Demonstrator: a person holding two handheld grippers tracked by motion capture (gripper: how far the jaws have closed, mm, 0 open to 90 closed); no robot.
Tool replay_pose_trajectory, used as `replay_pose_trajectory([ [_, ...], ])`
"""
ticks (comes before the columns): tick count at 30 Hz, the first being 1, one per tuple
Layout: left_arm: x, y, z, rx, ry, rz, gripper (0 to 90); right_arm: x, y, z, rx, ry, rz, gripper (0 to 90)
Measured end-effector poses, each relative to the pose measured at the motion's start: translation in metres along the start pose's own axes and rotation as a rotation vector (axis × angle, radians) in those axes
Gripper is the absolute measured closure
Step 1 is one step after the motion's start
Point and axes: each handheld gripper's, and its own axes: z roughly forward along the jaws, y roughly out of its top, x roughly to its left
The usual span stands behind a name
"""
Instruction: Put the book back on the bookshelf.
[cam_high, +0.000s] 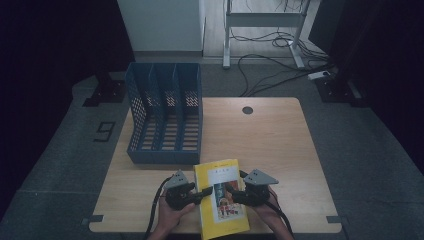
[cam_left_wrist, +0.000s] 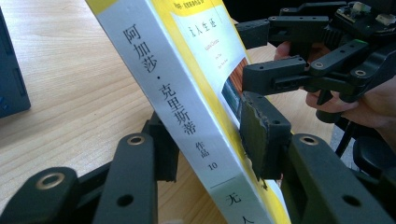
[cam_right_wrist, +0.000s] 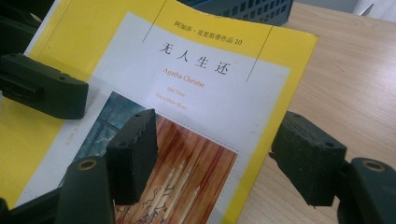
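A yellow paperback book (cam_high: 222, 200) with a white cover panel lies at the table's near edge, between my two grippers. My left gripper (cam_high: 204, 192) is shut on the book at its spine (cam_left_wrist: 173, 93): one pad (cam_left_wrist: 261, 135) presses the front cover and the other sits against the back. My right gripper (cam_high: 231, 192) comes in from the opposite side and stands open. One of its jaws hovers over the cover (cam_right_wrist: 210, 93), the other is off the book's long edge, above the wood. In the left gripper view the right gripper (cam_left_wrist: 266, 53) shows beyond the cover.
A blue perforated file holder (cam_high: 165, 115) with three slots stands at the back left of the wooden table (cam_high: 280, 145). A round cable hole (cam_high: 247, 110) sits near the far edge. Bare wood stretches to the right. Cables and desk legs lie on the floor behind.
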Motion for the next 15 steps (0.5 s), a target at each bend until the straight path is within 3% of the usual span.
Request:
replay_pose_trajectory([
  [15,0.0007,-0.0004,0.0001,0.001,-0.002,-0.004,59.1,0.0007,0.0004,-0.0003,-0.002,-0.004,-0.007,30.9],
])
